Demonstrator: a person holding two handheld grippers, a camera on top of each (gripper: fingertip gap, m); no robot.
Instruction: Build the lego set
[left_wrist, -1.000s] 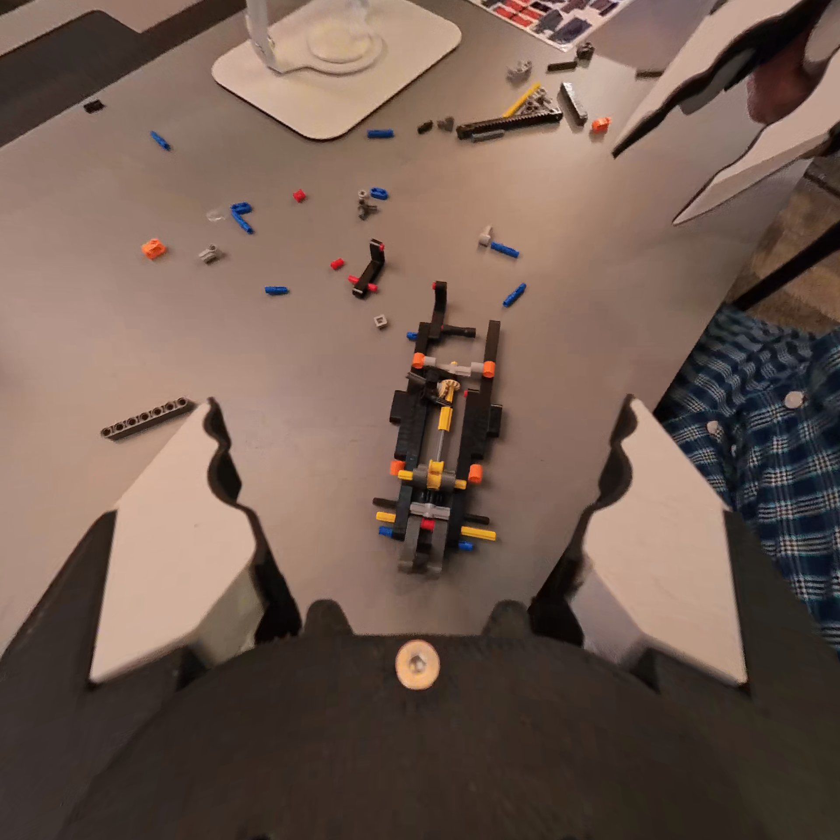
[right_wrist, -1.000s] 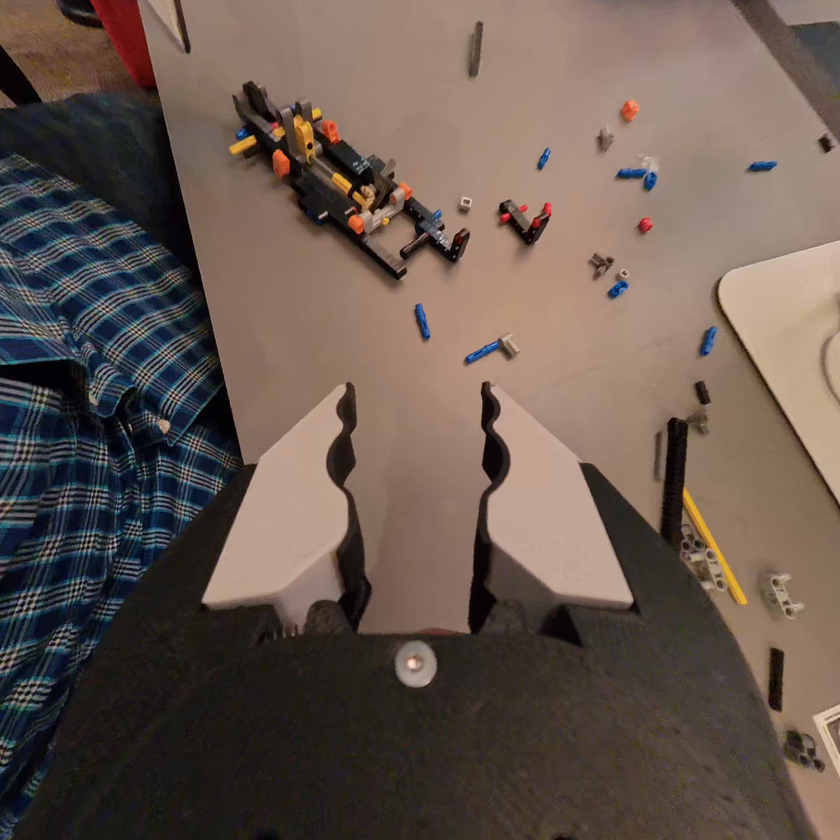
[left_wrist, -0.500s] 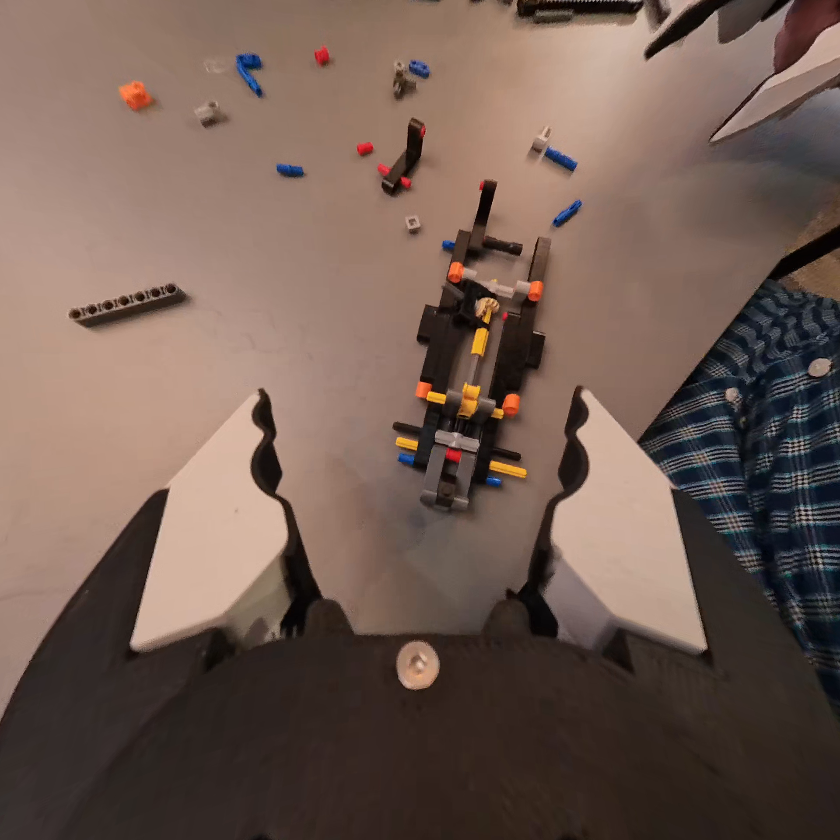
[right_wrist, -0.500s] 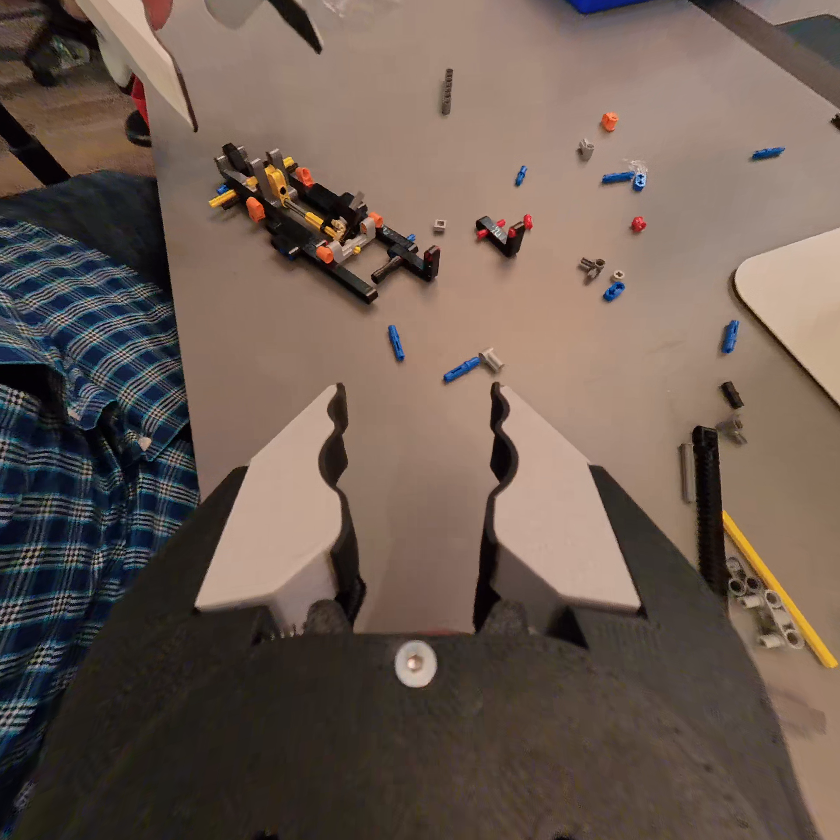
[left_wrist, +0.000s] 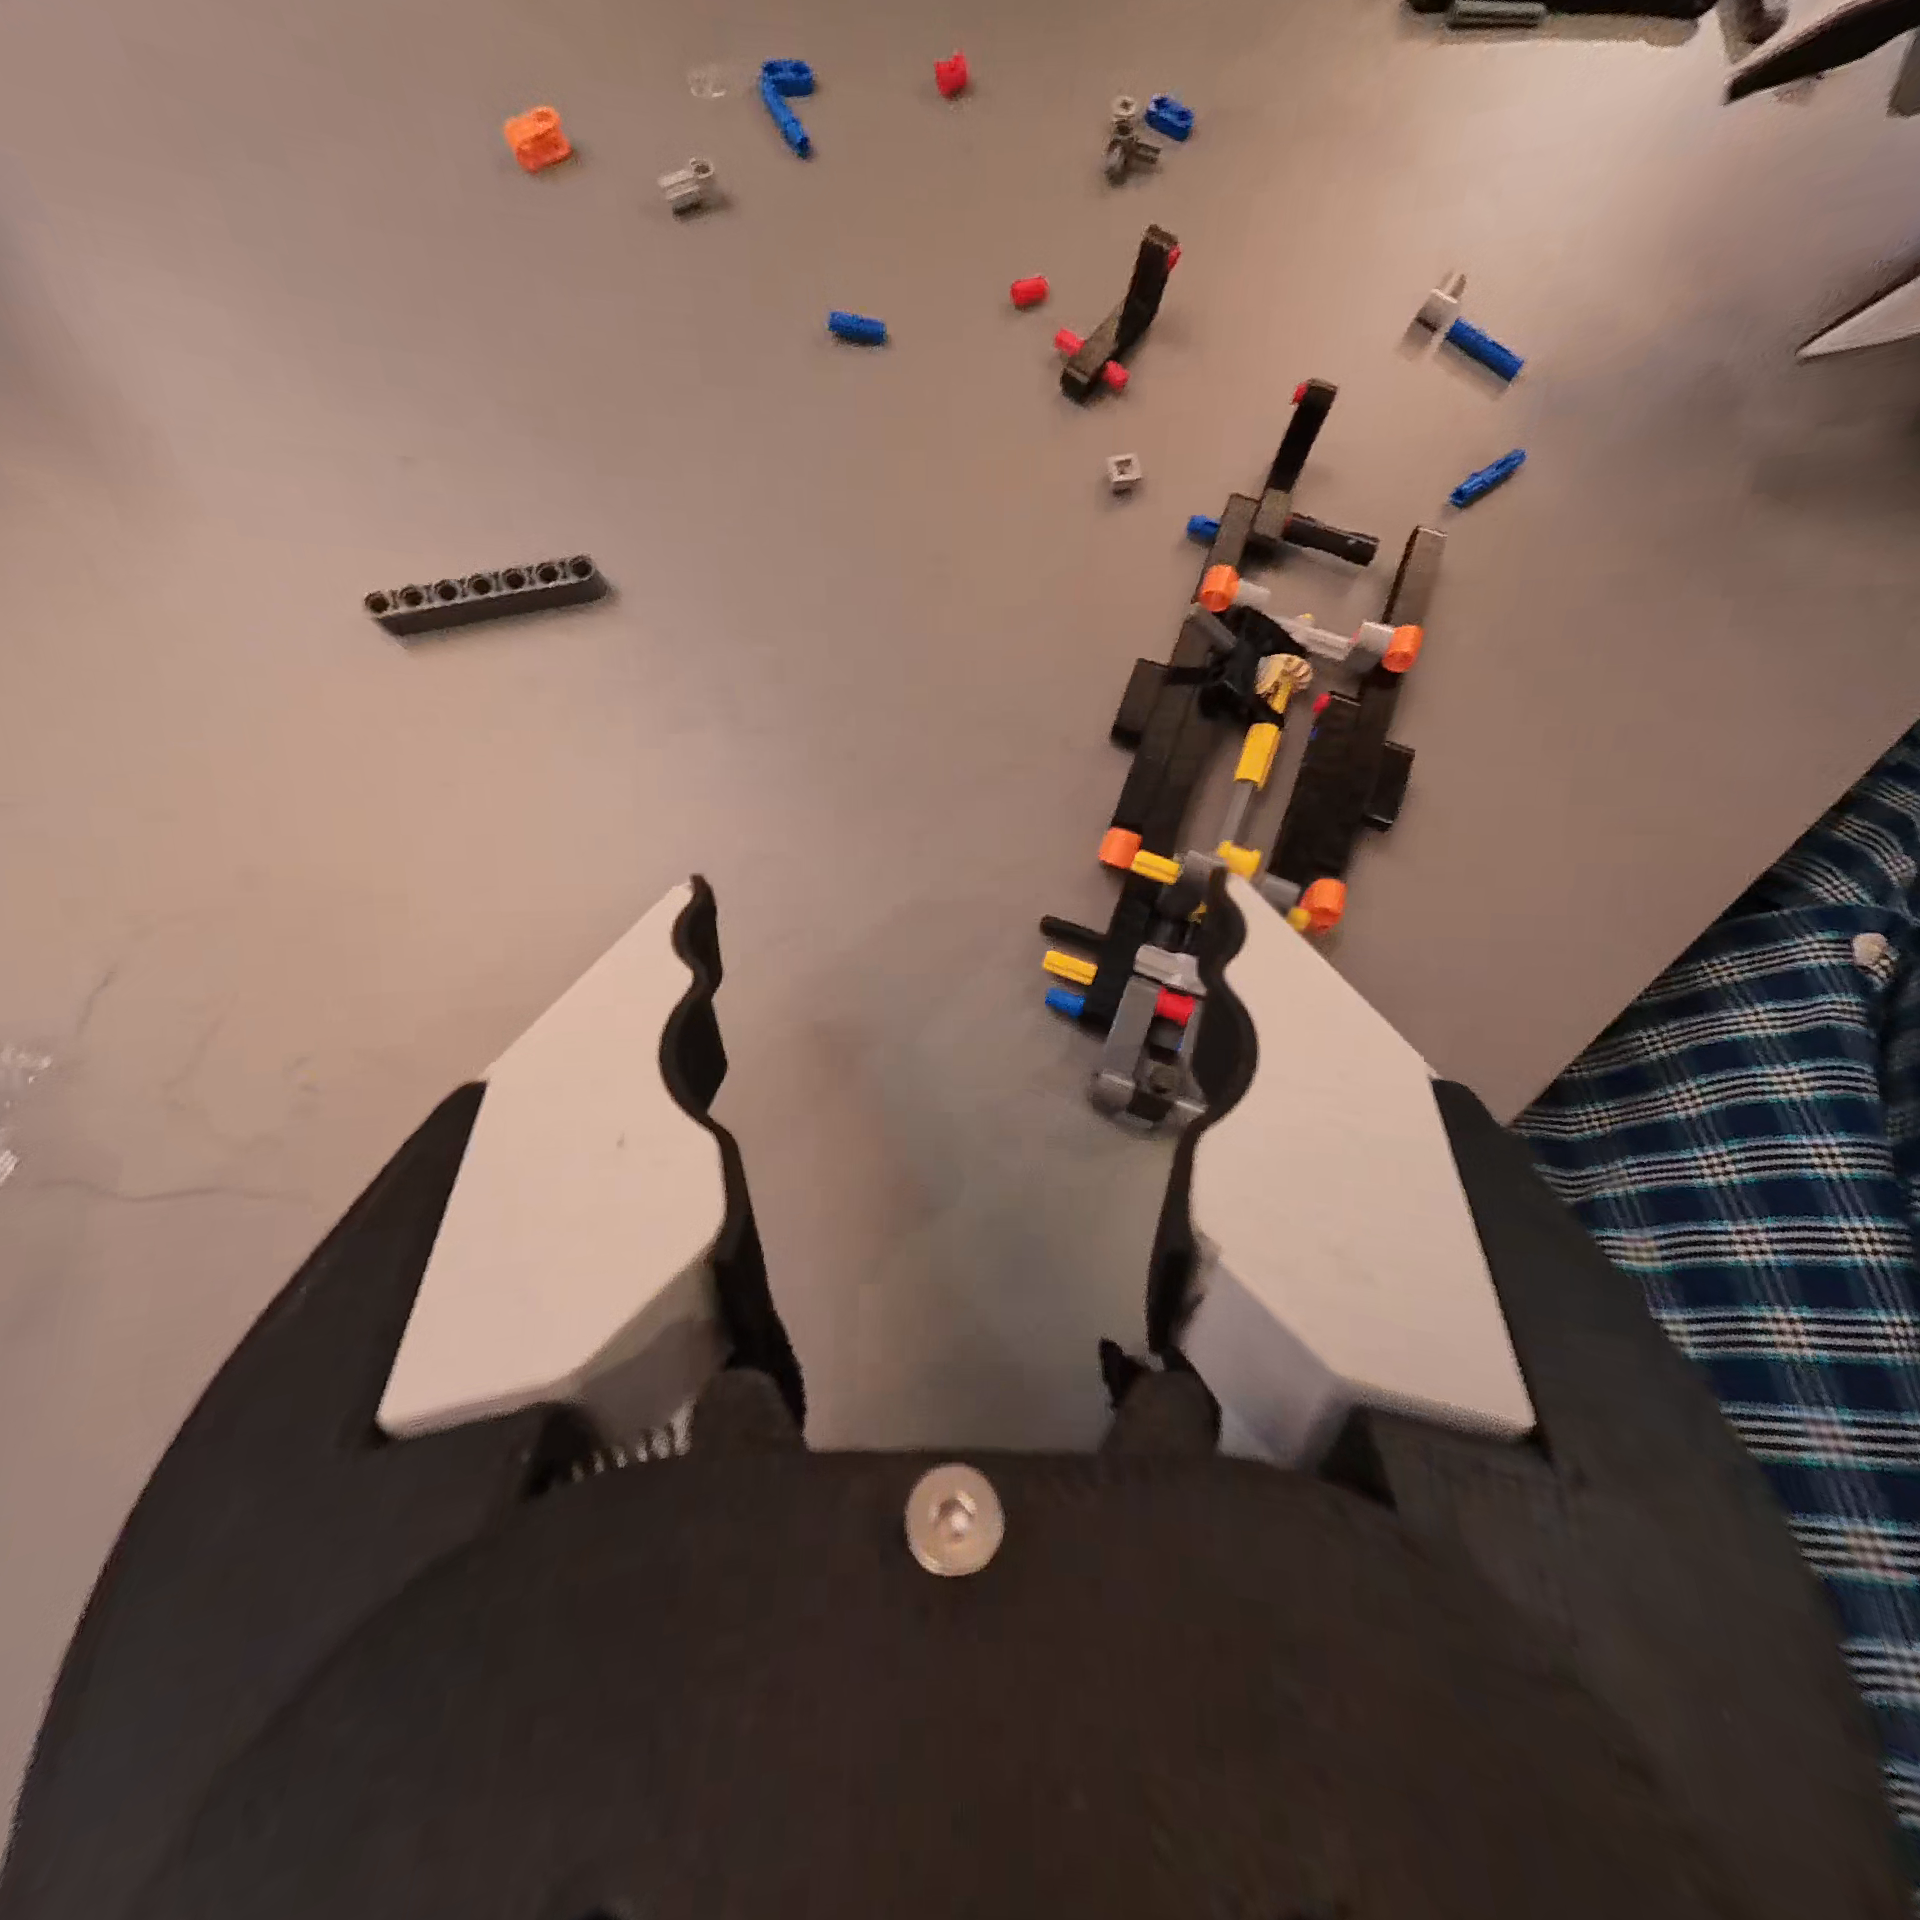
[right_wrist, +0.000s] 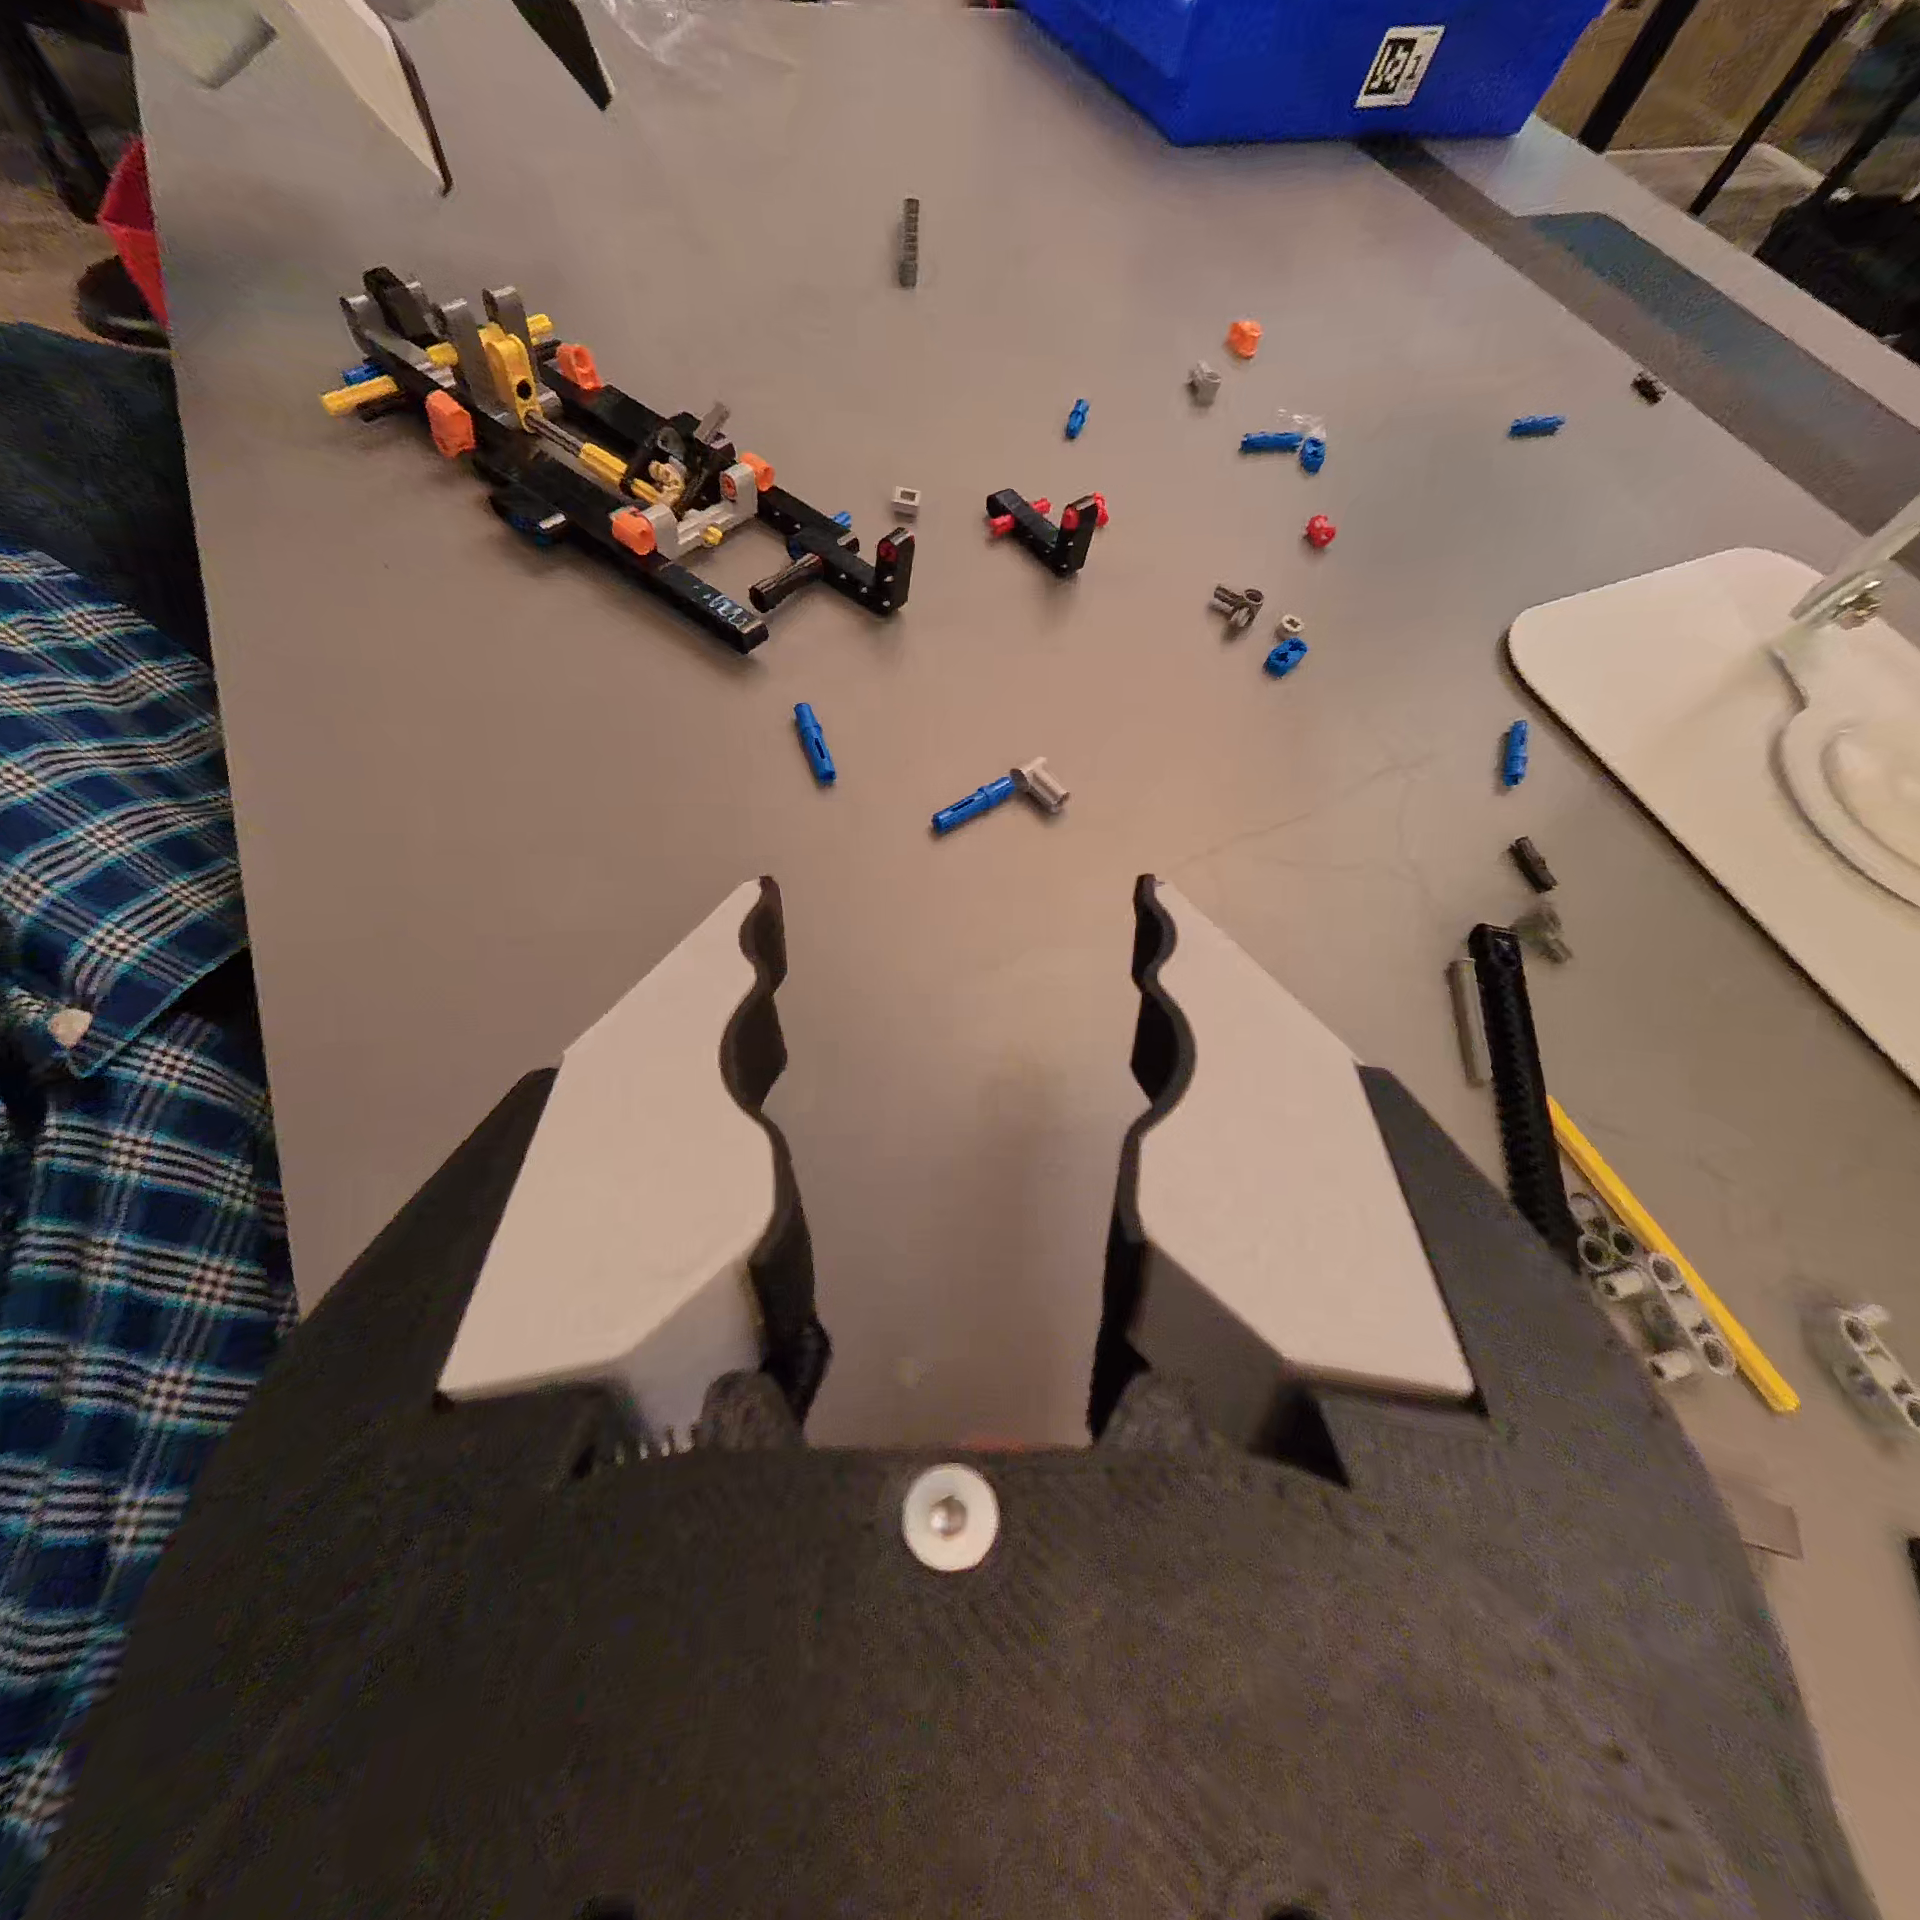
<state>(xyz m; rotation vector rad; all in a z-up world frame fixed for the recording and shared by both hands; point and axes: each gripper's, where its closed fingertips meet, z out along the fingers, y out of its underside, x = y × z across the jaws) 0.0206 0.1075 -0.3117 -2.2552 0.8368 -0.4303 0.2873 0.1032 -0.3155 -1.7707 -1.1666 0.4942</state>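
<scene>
Claws first: the left claw (left_wrist: 961, 904) stands about half open and empty above the desk (left_wrist: 520, 831); the right claw (right_wrist: 954, 894) is likewise part open and holds nothing. Landmark for all places is the chassis (left_wrist: 1257, 748), a black, yellow and orange part-built frame lying flat near the desk edge beside the person's plaid sleeve (left_wrist: 1745, 1143). In the left wrist view its grey near end sits just under the inner edge of that claw's right finger (left_wrist: 1320, 1091); its long axis runs away from the claw, roughly in line with the fingers. The left claw is judged much the nearer; the right is well apart, with the chassis (right_wrist: 623, 468) far off to its left. Beyond the chassis lie a black L-shaped piece (left_wrist: 1122, 312) and scattered blue pins (left_wrist: 857, 327); well to its left, a dark holed beam (left_wrist: 486, 592).
</scene>
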